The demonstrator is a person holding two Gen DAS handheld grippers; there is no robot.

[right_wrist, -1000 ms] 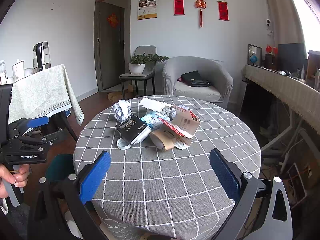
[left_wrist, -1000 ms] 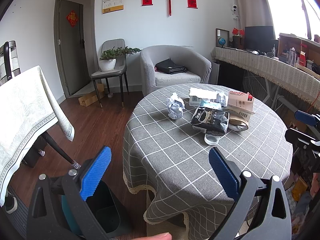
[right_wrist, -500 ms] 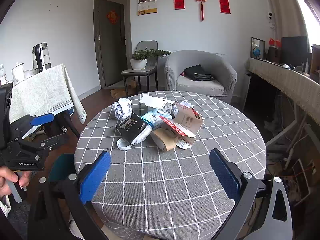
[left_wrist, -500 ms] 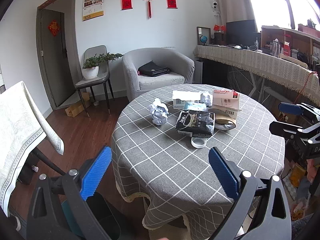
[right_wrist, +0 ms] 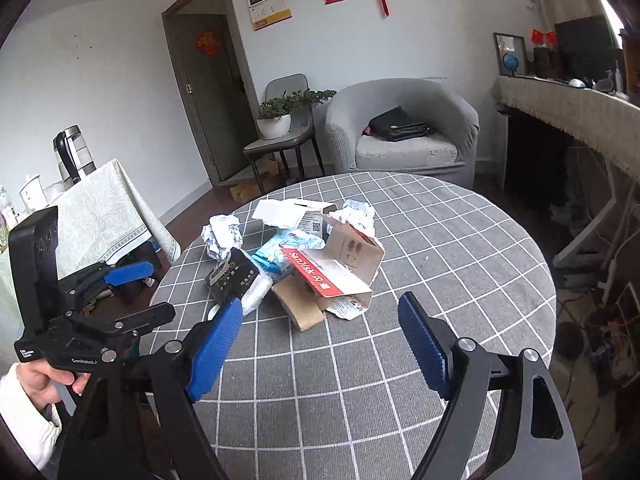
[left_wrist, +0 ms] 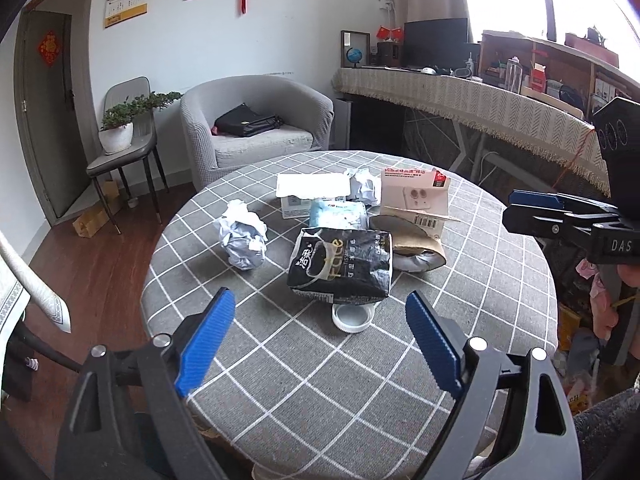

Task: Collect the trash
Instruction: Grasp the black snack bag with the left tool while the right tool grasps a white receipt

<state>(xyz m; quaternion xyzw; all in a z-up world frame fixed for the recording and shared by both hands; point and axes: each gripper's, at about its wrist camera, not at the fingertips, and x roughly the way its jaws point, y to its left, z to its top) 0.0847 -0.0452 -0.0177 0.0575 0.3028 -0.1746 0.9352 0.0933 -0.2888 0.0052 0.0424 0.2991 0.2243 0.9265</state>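
- My left hand-held gripper (left_wrist: 320, 344) hangs over the near edge of the round tabletop under a grey cloth with a white grid (left_wrist: 472, 264). Its blue-padded jaws stand wide apart with nothing between them, though they have just been closing a little.
- The trash lies ahead of that gripper in one loose heap, not touching it. Nearest is a white round plastic lid (left_wrist: 352, 318), just beyond the fingertips, and behind it a black printed plastic packet (left_wrist: 340, 266).
- Left of the packet and apart from it sits a crumpled ball of white paper (left_wrist: 244, 240). To the right lies a torn brown-and-white cardboard box with a red stripe (left_wrist: 414, 196), with a pale blue wrapper (left_wrist: 338, 214) and a white flat box (left_wrist: 310, 190) behind.
- My right hand-held gripper (right_wrist: 320, 340) is also spread open and empty, its jaws likewise having just narrowed somewhat. The torn box (right_wrist: 340, 268) lies just beyond its fingertips, with the black packet (right_wrist: 232, 278) off to its left.
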